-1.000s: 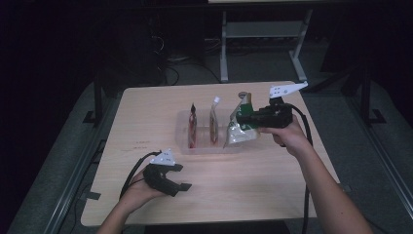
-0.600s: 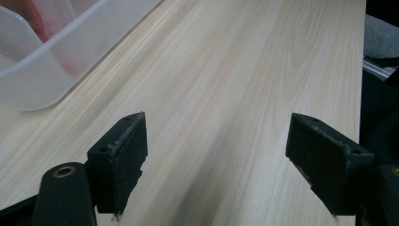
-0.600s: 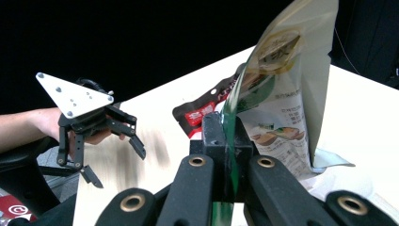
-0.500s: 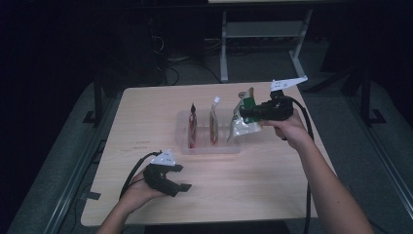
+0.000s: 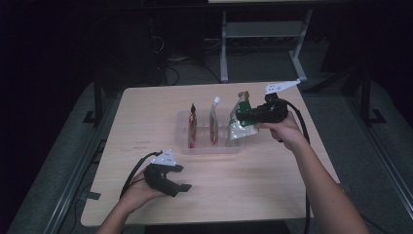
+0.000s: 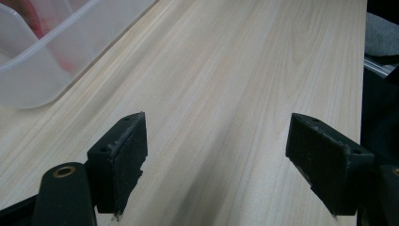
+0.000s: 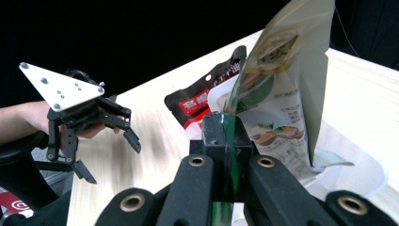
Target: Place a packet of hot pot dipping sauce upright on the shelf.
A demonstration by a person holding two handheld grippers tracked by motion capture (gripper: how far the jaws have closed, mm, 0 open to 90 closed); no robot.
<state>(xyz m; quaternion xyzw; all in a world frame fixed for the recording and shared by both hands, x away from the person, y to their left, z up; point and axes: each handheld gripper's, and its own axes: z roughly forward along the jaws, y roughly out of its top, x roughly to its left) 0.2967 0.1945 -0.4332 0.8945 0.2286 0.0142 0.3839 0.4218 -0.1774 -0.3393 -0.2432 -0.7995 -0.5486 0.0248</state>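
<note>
My right gripper (image 5: 242,116) is clamped on the edge of a green-and-white pouch (image 7: 277,89), jaws closed flat on the film. The pouch hangs tilted over the right end of the clear bin (image 5: 182,126), its bottom corner at or just inside the bin's rim; I cannot tell whether it touches. Two red pouches (image 5: 193,127) stand on edge in the bin, left of mine.

My left gripper (image 6: 216,155) rests on the table (image 5: 146,117) near the bin's front left corner, jaws wide apart, holding nothing.

I judge the risk to lie in my thin pinch: the film could slip out, dropping the pouch askew across the rim. If I lower it tilted, its bottom could catch the bin's wall and fold. With my left gripper idle, nothing braces the bin, so a snag might shove it and topple the red pouches.
</note>
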